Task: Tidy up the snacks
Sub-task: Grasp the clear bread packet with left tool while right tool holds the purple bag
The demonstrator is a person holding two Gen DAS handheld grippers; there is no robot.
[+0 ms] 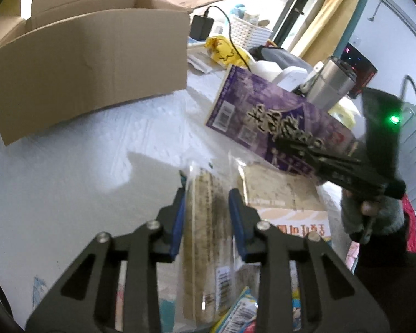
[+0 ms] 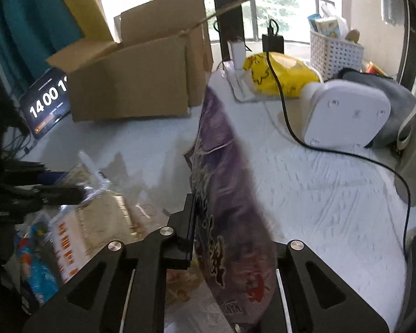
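My left gripper [image 1: 208, 194] is shut on a clear-wrapped pack of brown crackers [image 1: 208, 238], held just above the white table [image 1: 83, 180]. My right gripper [image 2: 224, 208] is shut on a purple snack bag [image 2: 224, 194] and holds it up in the air; the bag also shows in the left wrist view [image 1: 269, 116], with the right gripper [image 1: 313, 152] clamped on its lower edge. An open cardboard box [image 1: 83, 63] stands at the back left of the table; it also shows in the right wrist view [image 2: 136, 83]. More snack packs [image 1: 285, 202] lie under and beside my left gripper.
A yellow bag [image 2: 280, 75], a white basket [image 2: 335, 52], a white device [image 2: 346, 113] and a black cable [image 2: 305, 141] sit at the back right. A steel bottle [image 1: 330, 83] stands behind the purple bag. A tablet showing a clock [image 2: 47, 100] leans left of the box.
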